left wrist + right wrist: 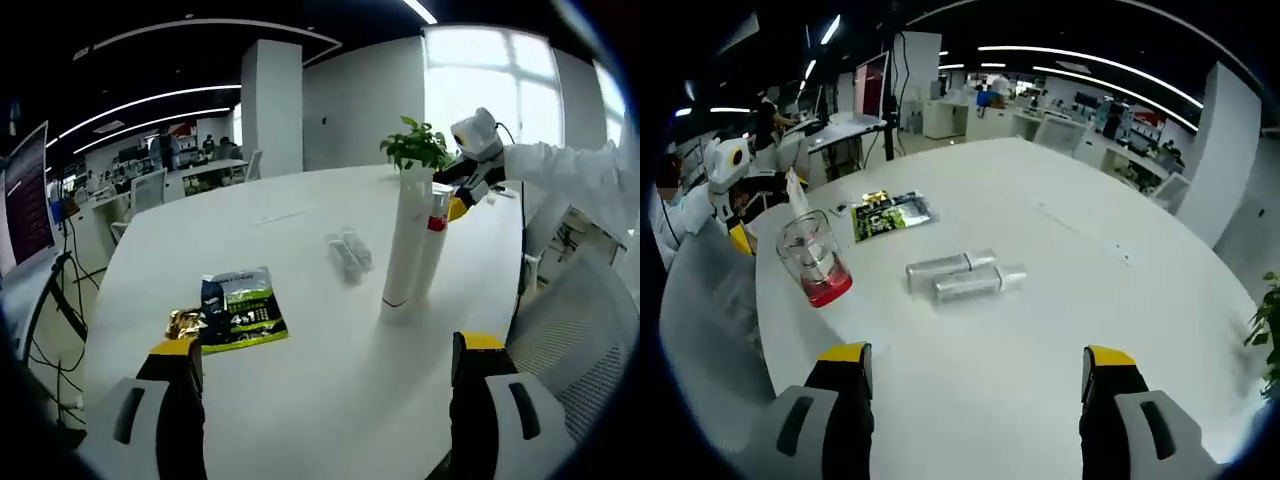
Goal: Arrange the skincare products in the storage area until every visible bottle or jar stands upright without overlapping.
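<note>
A large white desk curves through an open-plan office. A green and black snack packet lies flat on it, with a crumpled gold wrapper just beside its edge; the right gripper view shows the same packet near the desk's far side. A leafy green plant rises behind a tall white tube. Desks, chairs and a computer monitor fill the background under long strip lights, with a bright window beyond.
</note>
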Motion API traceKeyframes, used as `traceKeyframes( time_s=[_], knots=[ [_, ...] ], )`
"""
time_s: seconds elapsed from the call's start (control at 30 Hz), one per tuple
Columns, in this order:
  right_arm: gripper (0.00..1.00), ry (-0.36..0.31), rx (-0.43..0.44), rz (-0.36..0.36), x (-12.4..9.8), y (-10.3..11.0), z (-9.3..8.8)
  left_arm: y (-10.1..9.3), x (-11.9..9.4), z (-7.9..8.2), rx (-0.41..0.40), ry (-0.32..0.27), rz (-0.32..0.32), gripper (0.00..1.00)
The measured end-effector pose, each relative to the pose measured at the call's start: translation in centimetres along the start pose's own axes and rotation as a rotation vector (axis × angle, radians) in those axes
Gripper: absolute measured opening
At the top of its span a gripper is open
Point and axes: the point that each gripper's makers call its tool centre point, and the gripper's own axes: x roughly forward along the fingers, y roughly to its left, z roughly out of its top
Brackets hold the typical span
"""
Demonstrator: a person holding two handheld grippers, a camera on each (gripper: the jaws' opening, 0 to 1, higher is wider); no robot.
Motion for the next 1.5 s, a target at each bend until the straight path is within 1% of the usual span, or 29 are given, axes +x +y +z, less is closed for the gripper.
traceKeyframes(
  time_s=[0.03, 0.1, 0.13, 0.17, 0.23, 0.3, 0.37, 0.43, 0.5, 0.53, 0.6, 0.67, 0.73, 0.83, 0.87, 1.0, 1.17, 1.23, 1.3, 1.4, 1.5],
  knots=[
    [0.72, -0.011, 0.007, 0.015, 0.5, 0.2, 0.3, -0.1, 0.0, 0.0, -0.001, 0.002, 0.0, 0.99],
    [0.78, -0.023, -0.009, 0.025, 1.5, 0.2, 0.8, 0.0, 0.1, -0.1, -0.006, 0.004, 0.0, 0.99],
    [0.82, -0.017, -0.029, 0.029, 2.0, 0.2, 0.9, 0.0, 0.1, -0.2, -0.007, 0.006, 0.001, 0.99],
    [0.84, -0.012, -0.06, 0.033, 2.7, 0.3, 1.0, 0.1, 0.1, -0.3, -0.007, 0.009, 0.005, 0.99],
    [0.84, 0.001, -0.067, 0.045, 3.6, 0.5, 1.1, 0.3, 0.1, -0.4, -0.01, 0.016, 0.014, 0.99],
    [0.85, -0.001, -0.072, 0.067, 4.4, 1.0, 1.3, 0.5, 0.1, -0.5, -0.016, 0.016, 0.019, 0.99],
    [0.86, -0.001, -0.076, 0.065, 5.2, 0.9, 1.4, 0.7, 0.1, -0.6, -0.018, 0.019, 0.023, 0.99],
    [0.88, -0.001, -0.079, 0.069, 6.1, 0.3, 1.6, 0.9, 0.2, -0.9, -0.018, 0.031, 0.027, 0.99],
    [0.85, 0.004, -0.071, 0.084, 6.6, 0.6, 1.6, 1.2, 0.3, -1.2, -0.017, 0.041, 0.032, 0.99],
    [0.83, 0.006, -0.07, 0.091, 7.0, 0.4, 1.6, 1.2, 0.3, -1.1, -0.018, 0.04, 0.034, 0.99],
    [0.87, 0.008, -0.072, 0.109, 7.8, 0.3, 1.6, 1.2, 0.2, -1.0, -0.027, 0.036, 0.039, 0.99],
    [0.92, 0.023, -0.083, 0.104, 8.6, 0.1, 1.4, 1.4, 0.1, -1.2, -0.032, 0.04, 0.04, 0.99],
    [0.93, 0.026, -0.089, 0.096, 9.0, 0.2, 1.4, 1.4, 0.1, -1.2, -0.031, 0.042, 0.044, 0.99],
    [0.94, 0.008, -0.082, 0.095, 9.6, 0.3, 1.8, 1.6, 0.2, -1.5, -0.032, 0.051, 0.047, 0.99],
    [0.95, 0.001, -0.096, 0.103, 10.0, 0.5, 2.0, 1.6, 0.2, -1.5, -0.032, 0.053, 0.048, 0.99],
    [0.95, 0.021, -0.128, 0.116, 10.8, 0.9, 1.9, 1.7, 0.2, -1.6, -0.037, 0.058, 0.049, 0.98],
    [0.93, 0.002, -0.119, 0.137, 11.6, 1.4, 2.4, 1.8, 0.2, -1.8, -0.041, 0.065, 0.054, 0.98],
    [0.93, -0.002, -0.13, 0.151, 11.9, 1.7, 2.5, 1.8, 0.2, -1.8, -0.041, 0.066, 0.054, 0.98],
    [0.94, 0.007, -0.144, 0.167, 12.3, 1.9, 2.5, 1.9, 0.2, -2.0, -0.043, 0.069, 0.052, 0.97],
    [0.94, 0.011, -0.165, 0.16, 13.0, 1.4, 2.6, 1.9, 0.2, -2.0, -0.05, 0.071, 0.054, 0.98],
    [0.92, 0.009, -0.145, 0.174, 13.1, 1.5, 2.8, 1.9, 0.2, -2.1, -0.054, 0.074, 0.056, 0.97]
  ],
)
